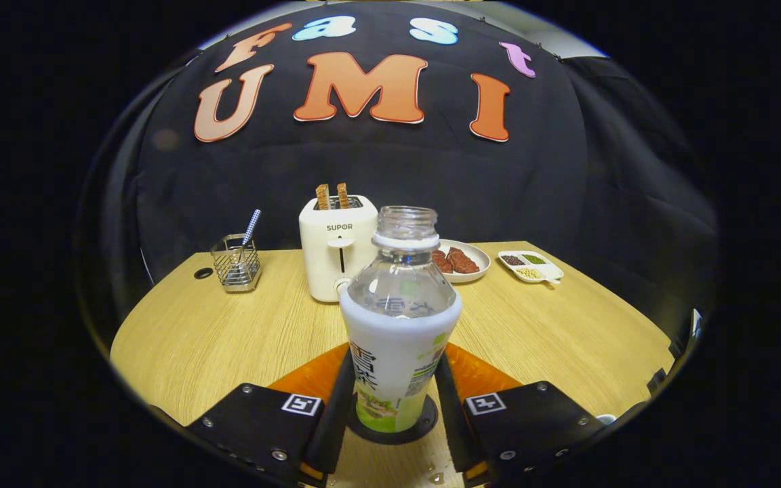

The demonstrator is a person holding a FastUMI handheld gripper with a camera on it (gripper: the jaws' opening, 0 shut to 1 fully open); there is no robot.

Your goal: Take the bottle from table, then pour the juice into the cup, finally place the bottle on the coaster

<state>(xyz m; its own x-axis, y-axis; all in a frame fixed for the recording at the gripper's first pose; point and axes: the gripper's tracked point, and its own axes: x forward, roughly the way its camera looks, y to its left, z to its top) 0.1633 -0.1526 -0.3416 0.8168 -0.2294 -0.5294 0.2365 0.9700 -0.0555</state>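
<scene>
On the far left of the wooden table (228, 332) stands a wire holder (236, 263) with a utensil handle rising from it. To its right, a white toaster (336, 254) carries two slices of toast (332, 196) upright in its slots. In the near centre, the uncapped bottle (398, 325) stands upright on a dark round coaster (424, 421), its clear upper part looking empty. The gripper (394, 407) is clenched on the bottle, one finger pressed against each side of its lower label. Beyond the bottle, to the right, sits a white plate (475, 256) of reddish-brown pieces. Furthest right lies a small divided dish (530, 266) holding dark, green and pale grains.
</scene>
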